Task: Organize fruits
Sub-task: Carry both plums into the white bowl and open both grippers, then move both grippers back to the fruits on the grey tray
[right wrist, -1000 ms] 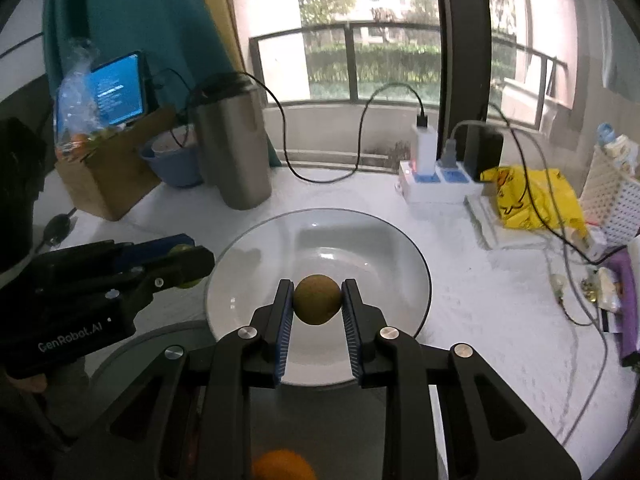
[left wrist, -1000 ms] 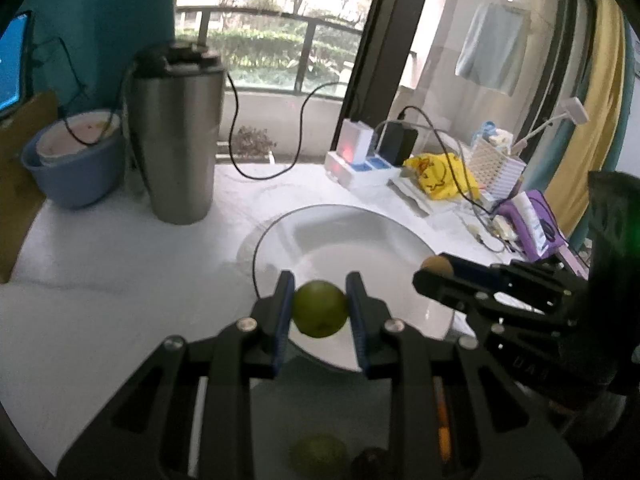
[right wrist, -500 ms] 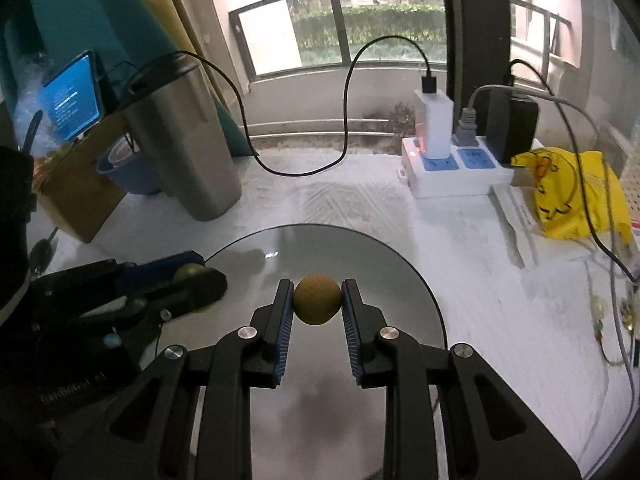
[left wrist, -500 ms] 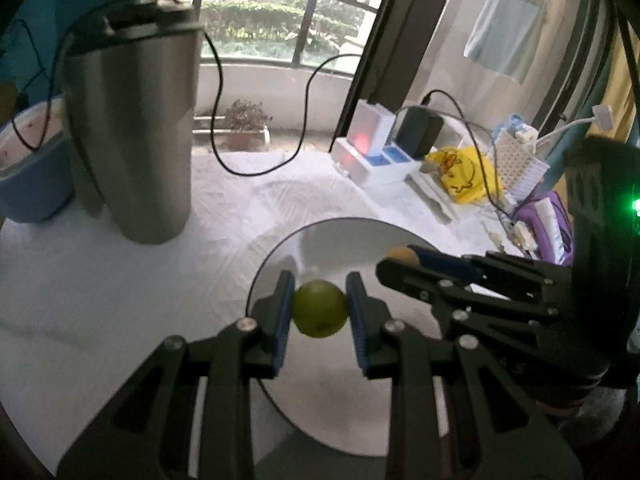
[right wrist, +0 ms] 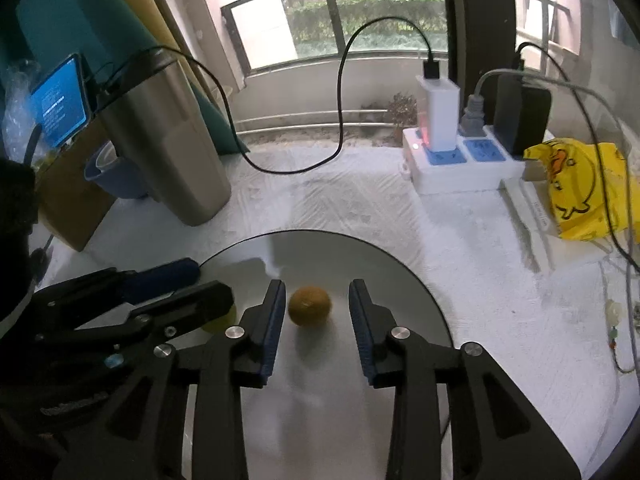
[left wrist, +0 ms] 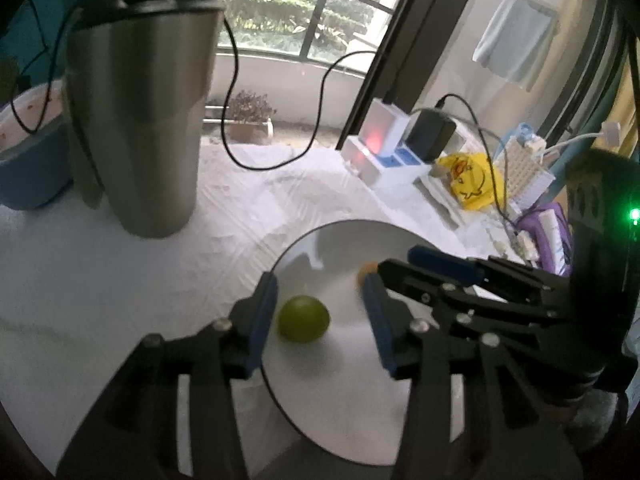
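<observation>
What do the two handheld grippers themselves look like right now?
Both the left gripper and the right gripper are black linkage frames with silver rivets and blue ribbed finger pads. The right unit's body shows a green indicator light. No cables or sleeves visible.

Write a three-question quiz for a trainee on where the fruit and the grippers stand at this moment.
1. True or false: the left gripper is clamped on the green fruit.
2. Multiple choice: the brown fruit lies A) on the plate, between the open fingers of the right gripper; B) inside the steel tumbler; C) on the yellow bag.
3. Fill in: both fruits rest on the same ____.

Key: 1 false, its fingers stand apart from the fruit; 2 A; 3 plate.
</observation>
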The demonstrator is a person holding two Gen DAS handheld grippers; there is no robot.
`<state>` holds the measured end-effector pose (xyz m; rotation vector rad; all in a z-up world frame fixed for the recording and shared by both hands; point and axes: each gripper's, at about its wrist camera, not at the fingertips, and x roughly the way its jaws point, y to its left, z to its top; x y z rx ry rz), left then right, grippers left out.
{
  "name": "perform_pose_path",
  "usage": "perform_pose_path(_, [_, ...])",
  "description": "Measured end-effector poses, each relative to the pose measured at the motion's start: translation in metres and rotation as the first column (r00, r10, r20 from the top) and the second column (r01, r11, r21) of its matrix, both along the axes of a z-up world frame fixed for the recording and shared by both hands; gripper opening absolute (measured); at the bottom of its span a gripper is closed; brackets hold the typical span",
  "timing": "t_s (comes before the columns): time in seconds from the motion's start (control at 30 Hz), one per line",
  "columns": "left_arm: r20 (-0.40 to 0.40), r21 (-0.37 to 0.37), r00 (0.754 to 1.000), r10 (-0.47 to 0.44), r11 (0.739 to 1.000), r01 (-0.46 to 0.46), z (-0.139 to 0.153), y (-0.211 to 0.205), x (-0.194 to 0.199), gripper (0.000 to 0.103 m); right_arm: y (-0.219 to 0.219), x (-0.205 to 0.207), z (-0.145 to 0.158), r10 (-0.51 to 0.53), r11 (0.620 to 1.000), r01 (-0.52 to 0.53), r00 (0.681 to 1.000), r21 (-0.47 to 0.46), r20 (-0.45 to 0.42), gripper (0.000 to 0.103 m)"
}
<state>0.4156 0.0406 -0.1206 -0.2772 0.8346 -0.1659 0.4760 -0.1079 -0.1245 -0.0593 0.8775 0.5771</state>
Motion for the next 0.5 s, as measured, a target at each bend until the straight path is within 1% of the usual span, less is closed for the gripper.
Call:
perform_pose_path(0.03, [0.006, 0.006, 1.000, 0.003, 1.000, -0.003, 0.003, 0.000, -0.003, 0.047, -0.002, -0.002, 0.003, -0.003, 1.000, 0.003, 1.000, 0.004, 0.006, 0.040])
perform_pose_path(0.27, [0.040, 0.026, 0.999, 0.008, 1.000, -0.009, 0.022, -0.003, -0.027, 0.047, -0.015, -0.024, 0.019, -0.025, 1.000, 0.025, 0.999, 0.003, 0.039, 0.040])
perform_pose_path(0.5, [0.083, 0.040, 0.996, 0.014, 0.999, -0.017, 0.043, -0.007, -0.061, 0.047, -0.024, -0.056, 0.037, -0.037, 0.999, 0.036, 0.997, 0.012, 0.075, 0.040])
